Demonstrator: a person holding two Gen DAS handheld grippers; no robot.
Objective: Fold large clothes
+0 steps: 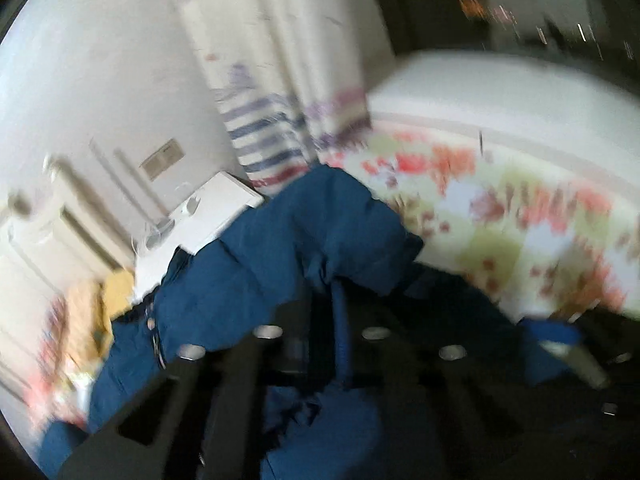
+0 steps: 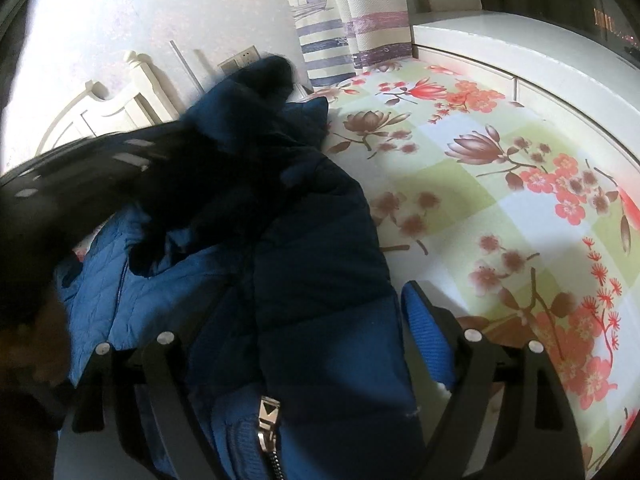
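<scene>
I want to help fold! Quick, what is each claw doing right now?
Left claw: closed, pinching a fold of the blue jacket.
Right claw: open, fingers either side of the jacket, not squeezing it.

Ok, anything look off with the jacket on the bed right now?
Nothing damaged. The blue jacket lies bunched and unfolded on the floral sheet, a fold of it pinched in the left gripper. The right gripper stands open astride its zipper.

Jacket (image 2: 312, 240) lies on the bed sheet (image 2: 500, 184), at nine o'clock of its bare part; curtain (image 2: 344, 20) at twelve, headboard (image 2: 116, 108) at ten.
</scene>
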